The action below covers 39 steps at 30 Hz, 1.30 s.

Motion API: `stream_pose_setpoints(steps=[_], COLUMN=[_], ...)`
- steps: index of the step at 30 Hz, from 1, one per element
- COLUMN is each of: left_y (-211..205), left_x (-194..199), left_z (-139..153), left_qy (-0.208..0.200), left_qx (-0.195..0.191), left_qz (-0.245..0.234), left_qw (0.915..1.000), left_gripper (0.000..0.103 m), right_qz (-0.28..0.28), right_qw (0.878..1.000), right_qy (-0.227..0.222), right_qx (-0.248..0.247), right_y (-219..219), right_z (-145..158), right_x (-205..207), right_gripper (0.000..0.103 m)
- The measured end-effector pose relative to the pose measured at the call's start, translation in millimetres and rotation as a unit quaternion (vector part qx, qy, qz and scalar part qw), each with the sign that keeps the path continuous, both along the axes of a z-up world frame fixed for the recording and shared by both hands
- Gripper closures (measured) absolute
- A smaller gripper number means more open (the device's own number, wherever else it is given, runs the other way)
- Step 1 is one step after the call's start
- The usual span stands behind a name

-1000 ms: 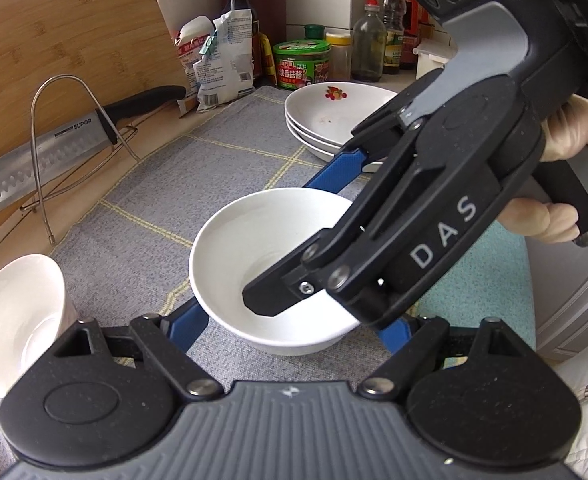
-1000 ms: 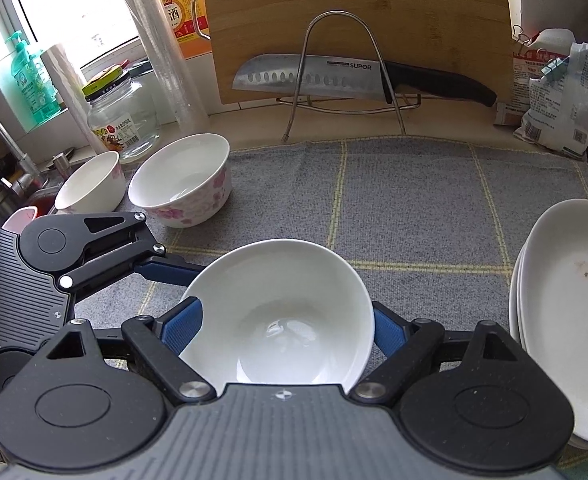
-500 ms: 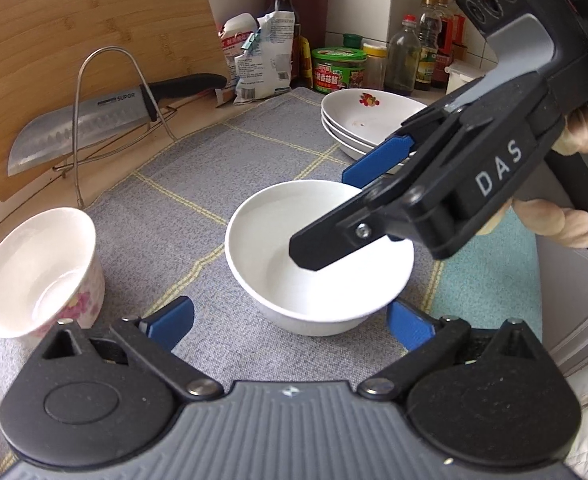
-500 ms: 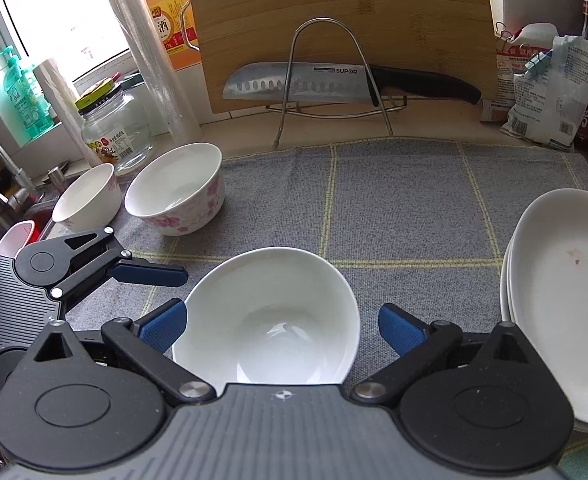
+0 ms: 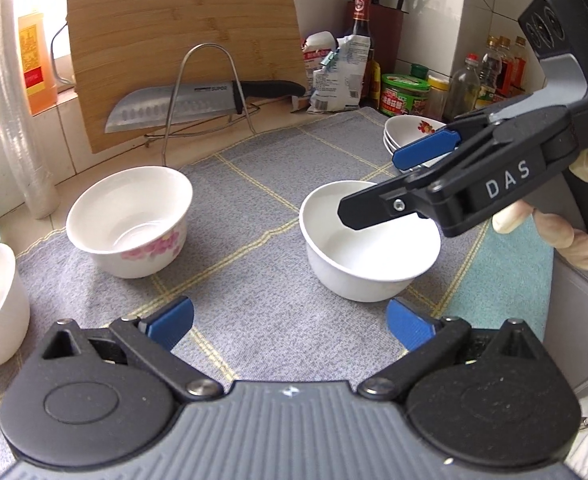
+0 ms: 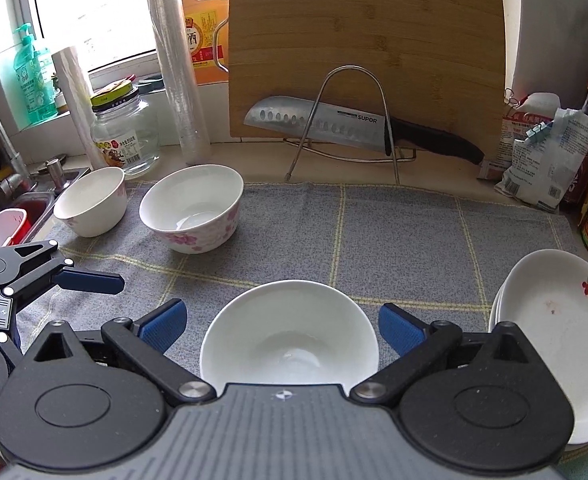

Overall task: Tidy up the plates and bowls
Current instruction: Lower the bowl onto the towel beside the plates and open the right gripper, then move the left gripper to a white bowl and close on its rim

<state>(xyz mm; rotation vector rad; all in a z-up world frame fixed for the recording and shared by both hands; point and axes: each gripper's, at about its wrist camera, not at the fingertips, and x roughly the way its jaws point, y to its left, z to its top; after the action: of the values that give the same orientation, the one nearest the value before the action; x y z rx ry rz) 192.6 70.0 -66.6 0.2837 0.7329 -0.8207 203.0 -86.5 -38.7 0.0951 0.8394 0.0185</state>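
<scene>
Plain white bowl [image 6: 289, 336] sits upright on the grey checked mat [image 6: 394, 240], dead centre at six o'clock in the right wrist view, and the right gripper [image 6: 281, 326] has its jaws spread wide around it, blue pads clear of the rim on both sides, nothing held. From the left wrist view that same bowl [image 5: 370, 240] lies at two o'clock, with the right gripper [image 5: 378, 184] hanging over it, one black finger above the bowl's mouth.

The left gripper [image 5: 289, 322] is wide open too, empty, over bare mat. Its blue finger [image 6: 87, 282] pokes in at nine o'clock in the right view.

Traffic around the mat: a flowered bowl [image 5: 131, 220] at ten o'clock from the left gripper, upright, well apart from the white one. A smaller flowered bowl [image 6: 91, 202] just beside it towards the sink [image 6: 33, 196]. A stack of plates [image 6: 562, 332] at three o'clock in the right view, near the right finger but apart from it.

Along the back edge: a cutting board [image 6: 368, 48] leaning on the wall, a knife [image 6: 358, 128] across a wire stand [image 6: 350, 120], a glass jar [image 6: 123, 132], and snack bags [image 6: 546, 152] at two o'clock.
</scene>
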Motion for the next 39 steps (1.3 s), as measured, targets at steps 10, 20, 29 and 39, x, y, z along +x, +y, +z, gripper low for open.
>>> stream_pose_setpoints(steps=[10, 20, 29, 39], left_y=[53, 83, 80, 56], left_x=[9, 36, 69, 126], left_z=[3, 7, 23, 35], left_qy=[0.013, 0.025, 0.039, 0.026], left_qx=[0.001, 0.01, 0.01, 0.007], left_qz=[0.023, 0.022, 0.044, 0.054], left_qw=[0.9996, 0.9994, 0.9982, 0.9982], left_gripper=[0.001, 0.001, 0.001, 0.001], right_qz=[0.022, 0.034, 0.071, 0.105], right_qw=[0.999, 0.997, 0.994, 0.989], right_qy=[-0.002, -0.004, -0.018, -0.012], right_qx=[-0.038, -0.074, -0.079, -0.102], right_y=[44, 74, 68, 74], right_z=[5, 1, -6, -21], right_x=[9, 19, 39, 64], right_gripper=[0.0, 0.0, 0.0, 0.0])
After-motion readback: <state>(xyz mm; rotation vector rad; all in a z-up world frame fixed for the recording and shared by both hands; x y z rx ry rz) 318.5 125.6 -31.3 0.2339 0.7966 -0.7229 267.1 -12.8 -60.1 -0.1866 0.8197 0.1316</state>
